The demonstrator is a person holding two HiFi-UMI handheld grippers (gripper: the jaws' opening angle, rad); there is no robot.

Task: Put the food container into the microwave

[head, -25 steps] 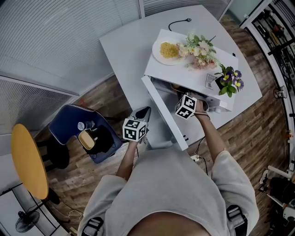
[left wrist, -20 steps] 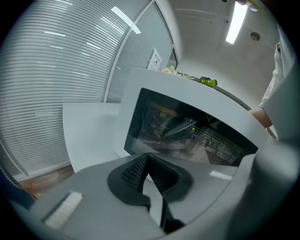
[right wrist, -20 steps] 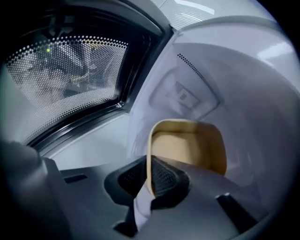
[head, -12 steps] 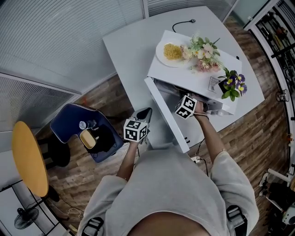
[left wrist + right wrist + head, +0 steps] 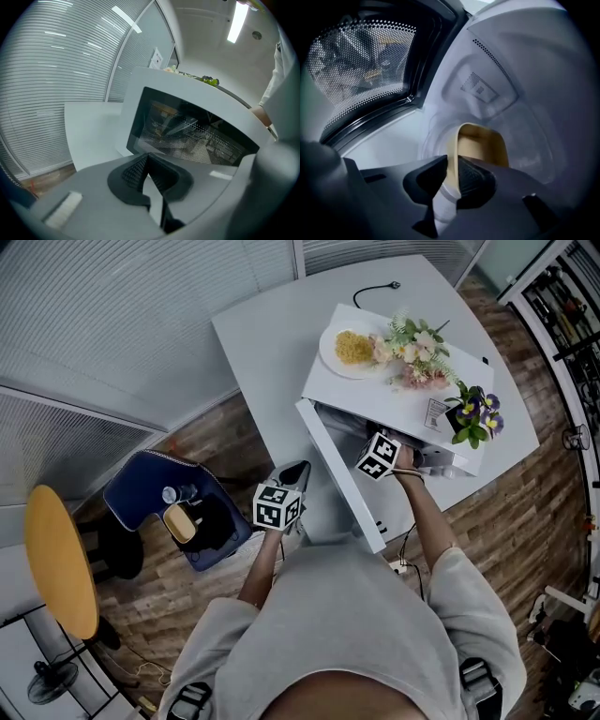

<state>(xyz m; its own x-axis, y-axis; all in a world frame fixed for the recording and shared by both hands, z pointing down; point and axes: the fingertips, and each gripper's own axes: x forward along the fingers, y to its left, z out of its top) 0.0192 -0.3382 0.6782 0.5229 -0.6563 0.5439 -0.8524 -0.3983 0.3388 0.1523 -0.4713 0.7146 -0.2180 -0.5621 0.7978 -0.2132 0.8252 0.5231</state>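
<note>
A white microwave stands on the white table with its door swung open toward me. My right gripper reaches into the cavity, shut on the rim of a beige food container that hangs just over the glass turntable. In the head view only that gripper's marker cube shows at the opening; the container is hidden there. My left gripper waits outside the door, shut and holding nothing. In the left gripper view it faces the door's mesh window.
On the microwave's top sit a plate of yellow food, a flower bunch and a small pot of purple flowers. A cable lies at the table's far end. A blue chair and a yellow round stool stand left.
My right gripper has gone slightly deeper and lower into the microwave with the container. The left gripper has stayed where it was.
</note>
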